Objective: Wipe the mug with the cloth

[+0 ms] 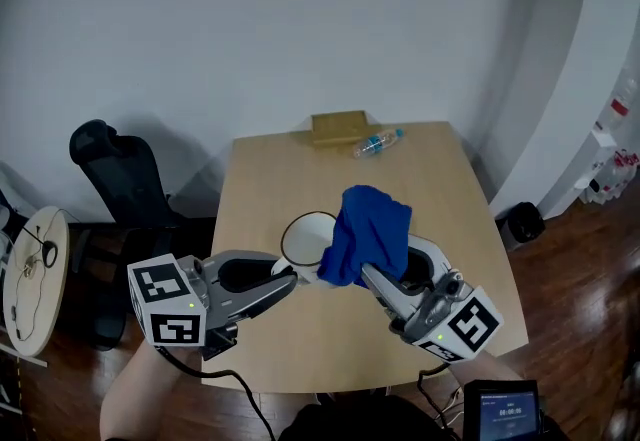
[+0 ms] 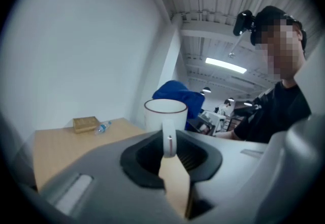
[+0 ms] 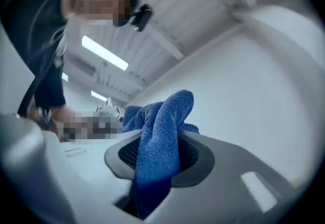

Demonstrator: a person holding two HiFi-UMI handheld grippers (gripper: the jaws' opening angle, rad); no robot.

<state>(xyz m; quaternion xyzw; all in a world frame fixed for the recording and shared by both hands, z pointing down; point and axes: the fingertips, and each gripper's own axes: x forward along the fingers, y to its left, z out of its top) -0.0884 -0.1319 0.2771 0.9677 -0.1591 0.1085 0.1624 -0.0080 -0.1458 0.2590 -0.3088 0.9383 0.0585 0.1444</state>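
As the head view looks down, the left tongs (image 1: 287, 279) are clamped on the handle of the mug (image 1: 305, 241) over the table (image 1: 260, 169). The cloth (image 1: 372, 229), pinched in the right tongs (image 1: 372, 274), drapes against the mug's right side.

Left gripper view: handle (image 2: 169, 139) nipped tight, cloth (image 2: 175, 91) just behind the mug.

Right gripper view: the tongs bite the blue cloth (image 3: 160, 141), and the mug isn't seen. The wipe looks set to run leftward across the mug.
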